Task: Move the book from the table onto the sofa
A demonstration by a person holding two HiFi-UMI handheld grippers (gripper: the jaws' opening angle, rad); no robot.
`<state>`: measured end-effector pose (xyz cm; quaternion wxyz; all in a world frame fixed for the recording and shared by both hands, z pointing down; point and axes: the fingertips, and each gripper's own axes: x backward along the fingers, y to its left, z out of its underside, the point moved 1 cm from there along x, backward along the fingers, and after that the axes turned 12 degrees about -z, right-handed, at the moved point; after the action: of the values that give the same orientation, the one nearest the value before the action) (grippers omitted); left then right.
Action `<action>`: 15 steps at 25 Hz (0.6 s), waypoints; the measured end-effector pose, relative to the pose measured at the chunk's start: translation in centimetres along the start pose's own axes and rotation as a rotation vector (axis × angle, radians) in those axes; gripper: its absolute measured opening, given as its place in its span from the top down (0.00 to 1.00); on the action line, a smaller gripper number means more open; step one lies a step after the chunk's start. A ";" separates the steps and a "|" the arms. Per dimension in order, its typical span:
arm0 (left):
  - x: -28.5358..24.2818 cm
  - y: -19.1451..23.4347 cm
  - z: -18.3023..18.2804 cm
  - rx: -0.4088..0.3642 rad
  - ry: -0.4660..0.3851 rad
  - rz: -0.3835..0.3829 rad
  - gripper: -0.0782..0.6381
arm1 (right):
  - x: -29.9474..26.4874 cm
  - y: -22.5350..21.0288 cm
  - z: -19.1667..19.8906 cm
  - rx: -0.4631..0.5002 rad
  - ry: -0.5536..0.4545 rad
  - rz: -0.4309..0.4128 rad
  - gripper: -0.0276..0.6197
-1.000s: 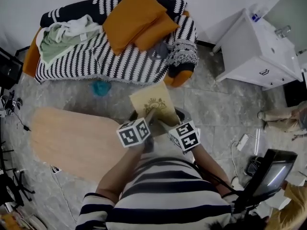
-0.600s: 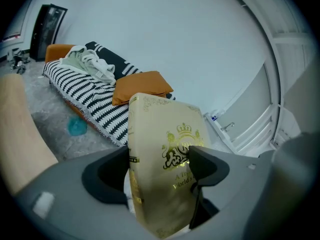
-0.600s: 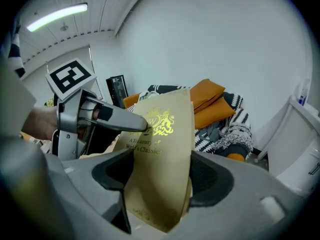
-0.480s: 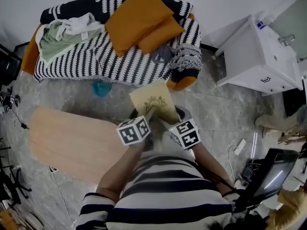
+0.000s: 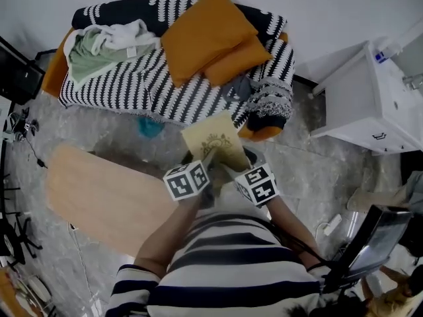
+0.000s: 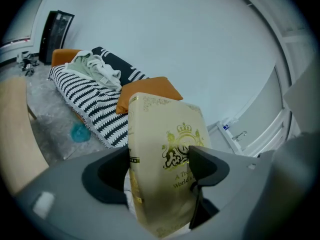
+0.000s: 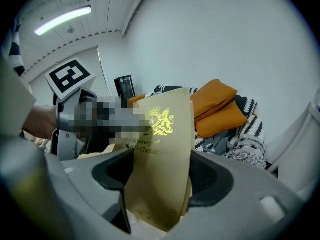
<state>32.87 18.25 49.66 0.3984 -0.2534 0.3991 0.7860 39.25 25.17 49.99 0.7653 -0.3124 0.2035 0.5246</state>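
Observation:
A tan book (image 5: 213, 143) with a gold crest is held in the air over the floor, between the wooden table (image 5: 99, 193) and the sofa (image 5: 178, 88). My left gripper (image 5: 206, 158) is shut on its near left corner and my right gripper (image 5: 232, 165) is shut on its near right edge. In the left gripper view the book (image 6: 165, 159) fills the space between the jaws. The right gripper view shows the book (image 7: 161, 154) upright between the jaws, with the left gripper's marker cube (image 7: 70, 79) beyond it. The sofa carries a black-and-white striped throw.
Two orange cushions (image 5: 211, 41) and a heap of pale clothes (image 5: 109, 41) lie on the sofa. A teal object (image 5: 151, 127) sits on the floor by the sofa's front. A white cabinet (image 5: 373, 98) stands at the right. A monitor (image 5: 370, 243) is near my right elbow.
The view has shifted so the sofa sits lower and further right in the picture. Both grippers keep their hold on the book, which stays in the same spot relative to them.

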 end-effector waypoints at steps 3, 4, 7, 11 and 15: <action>-1.6 -0.3 -1.4 0.029 -0.008 -0.026 0.35 | -0.9 -2.0 -1.3 0.023 0.003 -0.032 0.44; -2.2 -0.4 -1.9 0.038 -0.011 -0.038 0.35 | -1.1 -2.7 -1.7 0.027 0.006 -0.041 0.44; -3.9 -1.1 -3.0 0.052 -0.025 -0.069 0.35 | -1.8 -5.0 -2.5 0.037 0.011 -0.066 0.44; -5.8 -1.9 -4.4 0.058 -0.037 -0.094 0.35 | -2.5 -7.4 -3.6 0.030 0.011 -0.093 0.44; -7.0 -2.1 -5.6 0.078 -0.049 -0.116 0.35 | -3.5 -8.9 -4.5 0.045 0.019 -0.122 0.44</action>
<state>38.91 11.41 50.74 0.4626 -0.2413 0.4040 0.7514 46.33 17.46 51.34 0.8007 -0.3121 0.2031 0.4692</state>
